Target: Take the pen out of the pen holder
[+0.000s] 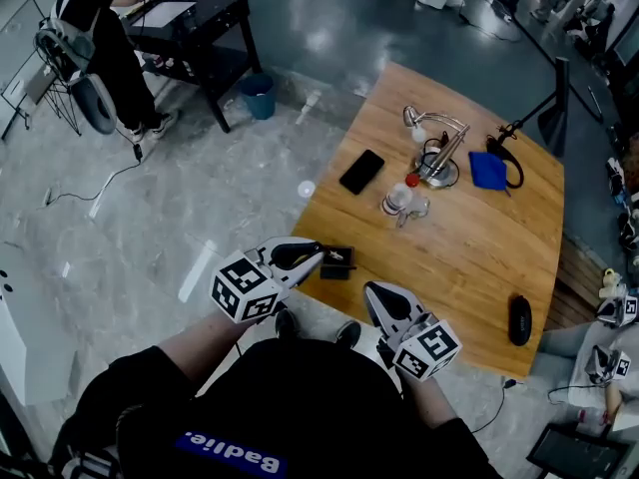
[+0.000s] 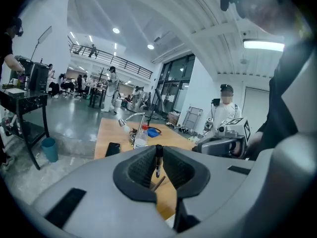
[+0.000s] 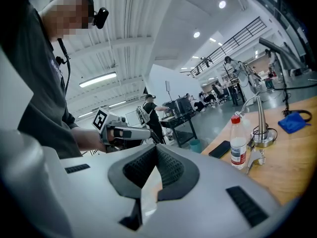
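Observation:
My left gripper (image 1: 319, 255) hangs over the near-left corner of the wooden table (image 1: 469, 257), just above the dark pen holder (image 1: 337, 263). In the left gripper view its jaws are shut on a thin black pen (image 2: 158, 159) that stands upright between the pads. A brown stick (image 2: 158, 183) shows below it. My right gripper (image 1: 371, 293) is at the table's near edge, to the right of the holder. Its jaws meet at the tips with nothing between them (image 3: 156, 148). From the right gripper view, the left gripper (image 3: 124, 131) shows held in a hand.
On the table stand a water bottle (image 1: 399, 198), a black phone (image 1: 361, 171), a silver desk lamp (image 1: 439, 148), a blue pouch (image 1: 488, 170) and a black mouse (image 1: 520, 319). A person sits at a black desk (image 1: 200, 28) at far left, near a blue bin (image 1: 259, 95).

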The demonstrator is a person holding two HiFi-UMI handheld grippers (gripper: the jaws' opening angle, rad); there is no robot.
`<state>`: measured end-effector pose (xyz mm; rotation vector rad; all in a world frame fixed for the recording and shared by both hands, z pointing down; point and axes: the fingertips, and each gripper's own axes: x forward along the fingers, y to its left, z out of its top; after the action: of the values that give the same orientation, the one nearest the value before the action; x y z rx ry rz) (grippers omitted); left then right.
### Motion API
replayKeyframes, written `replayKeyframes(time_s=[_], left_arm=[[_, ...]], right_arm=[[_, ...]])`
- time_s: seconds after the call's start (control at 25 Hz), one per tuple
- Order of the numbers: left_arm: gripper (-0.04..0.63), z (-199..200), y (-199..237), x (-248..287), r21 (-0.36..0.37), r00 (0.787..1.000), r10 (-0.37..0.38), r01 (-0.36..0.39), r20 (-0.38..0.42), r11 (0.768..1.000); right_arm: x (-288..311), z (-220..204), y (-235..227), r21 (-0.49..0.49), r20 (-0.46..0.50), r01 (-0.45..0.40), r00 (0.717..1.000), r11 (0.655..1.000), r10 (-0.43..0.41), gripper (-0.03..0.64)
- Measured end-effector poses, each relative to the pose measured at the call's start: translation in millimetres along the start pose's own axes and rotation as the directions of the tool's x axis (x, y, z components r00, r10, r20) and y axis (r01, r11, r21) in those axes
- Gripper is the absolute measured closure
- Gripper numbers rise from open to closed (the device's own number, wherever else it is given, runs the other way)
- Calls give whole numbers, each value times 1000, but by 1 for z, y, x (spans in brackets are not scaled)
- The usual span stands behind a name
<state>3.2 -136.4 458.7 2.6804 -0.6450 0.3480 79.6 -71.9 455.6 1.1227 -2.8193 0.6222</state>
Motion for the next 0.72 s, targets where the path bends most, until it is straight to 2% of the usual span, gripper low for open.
replayKeyframes(time_s=[0.32,0.72], left_arm=[[543,6,-25,-16,5,1000,-16,15,27,1000],[543,-1,-44,-22,17,999,-33,32,22,999]], right_arm=[[3,0,4,6,-1,-16,1000,1000,16,614],[11,7,12,0,-13,-39,999,999,39,614]])
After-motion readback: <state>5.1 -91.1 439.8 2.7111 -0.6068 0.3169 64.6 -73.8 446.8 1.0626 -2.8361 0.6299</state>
